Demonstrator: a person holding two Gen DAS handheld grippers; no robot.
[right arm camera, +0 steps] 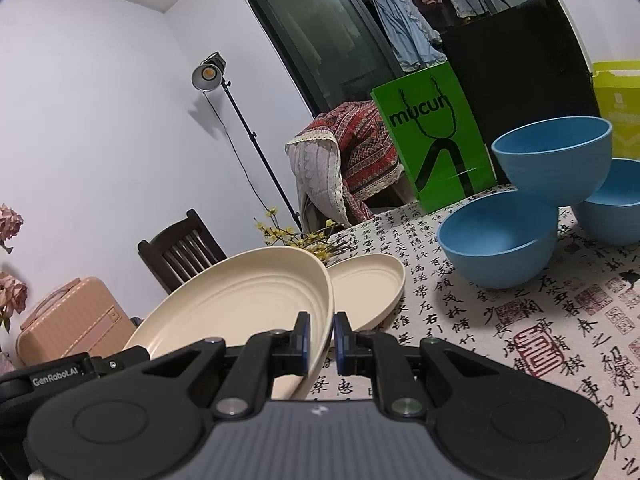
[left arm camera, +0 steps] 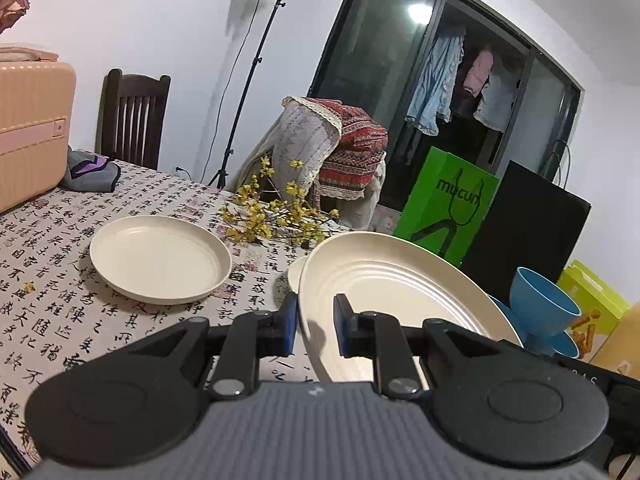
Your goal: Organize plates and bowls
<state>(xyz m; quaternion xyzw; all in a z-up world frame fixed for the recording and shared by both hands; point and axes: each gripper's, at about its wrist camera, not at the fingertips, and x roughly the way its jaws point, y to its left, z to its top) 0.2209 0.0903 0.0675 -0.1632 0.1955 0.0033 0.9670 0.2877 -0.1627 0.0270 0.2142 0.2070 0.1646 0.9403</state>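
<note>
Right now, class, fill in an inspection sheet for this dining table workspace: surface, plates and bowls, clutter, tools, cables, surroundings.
Surface: calligraphy tablecloth, lying flat.
Job's things: raised plate, tilted, off the cloth; flat plate and second plate on the cloth; three blue bowls, one perched on the other two.
Clutter: flower sprig, grey pouch, pink suitcase, green bag.
Tools: left tool and right tool grip opposite rims of the raised plate.
Cables: lamp cord hangs beside the light stand.
Surroundings: wooden chair, draped chair, dark glass door with hanging clothes.
</note>
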